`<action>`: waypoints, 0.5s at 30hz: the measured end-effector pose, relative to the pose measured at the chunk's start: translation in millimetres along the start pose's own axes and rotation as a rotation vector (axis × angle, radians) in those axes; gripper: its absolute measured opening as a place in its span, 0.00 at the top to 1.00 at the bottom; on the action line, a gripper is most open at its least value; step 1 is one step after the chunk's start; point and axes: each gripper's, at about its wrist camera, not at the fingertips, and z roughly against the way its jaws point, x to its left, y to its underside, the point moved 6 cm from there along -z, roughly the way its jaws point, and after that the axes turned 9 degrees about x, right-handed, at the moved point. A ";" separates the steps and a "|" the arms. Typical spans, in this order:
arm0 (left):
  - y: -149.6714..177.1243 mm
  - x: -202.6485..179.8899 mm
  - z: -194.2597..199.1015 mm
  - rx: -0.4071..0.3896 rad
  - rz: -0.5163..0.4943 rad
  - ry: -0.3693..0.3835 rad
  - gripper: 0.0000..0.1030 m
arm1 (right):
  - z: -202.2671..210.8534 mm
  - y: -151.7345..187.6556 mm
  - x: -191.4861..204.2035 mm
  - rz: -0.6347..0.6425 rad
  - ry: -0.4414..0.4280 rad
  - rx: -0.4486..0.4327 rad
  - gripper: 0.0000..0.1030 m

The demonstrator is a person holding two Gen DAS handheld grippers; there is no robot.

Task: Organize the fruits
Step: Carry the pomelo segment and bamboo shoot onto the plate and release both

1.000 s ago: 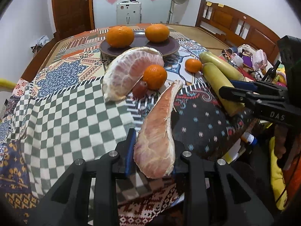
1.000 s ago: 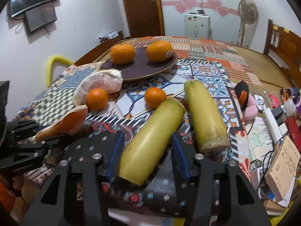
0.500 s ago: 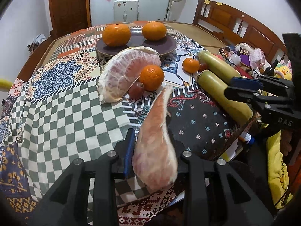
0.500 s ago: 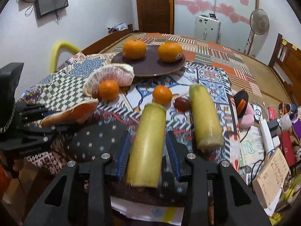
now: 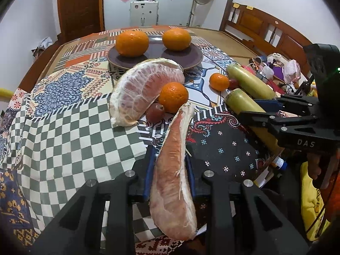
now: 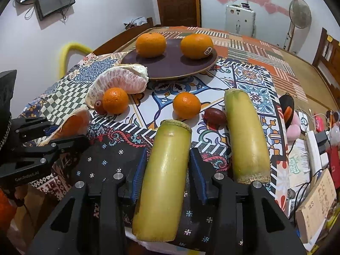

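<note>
**Both grippers loaded, fruit not yet placed**

Pomelo slice (image 5: 173, 182) is clamped in the left gripper (image 5: 170, 170) at the near table edge. Cane piece (image 6: 163, 182) sits between the right gripper (image 6: 167, 170) pads, jaws narrow and just reopening slightly, grip looks loose. Plate (image 6: 170, 68) with oranges is far. Next: probably carry both toward it.

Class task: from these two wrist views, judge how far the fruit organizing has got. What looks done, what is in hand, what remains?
Looks done: two large oranges sit on the dark plate.

In hand: the left claw grips a pomelo slice; the right claw grips a sugarcane piece.

Left on the cloth: a pomelo chunk, two small oranges, a second sugarcane piece and two small dark red fruits.
</note>
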 end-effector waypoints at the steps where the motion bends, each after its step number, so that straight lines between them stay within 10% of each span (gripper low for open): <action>1: 0.1 0.7 2.3 -0.006 0.003 -0.003 0.74 | -0.5 -0.3 -0.3 0.001 -0.005 0.004 0.61; 15: -14.1 3.7 56.0 -0.125 0.014 -0.037 0.74 | 29.2 -10.5 9.0 -0.003 0.019 -0.111 0.68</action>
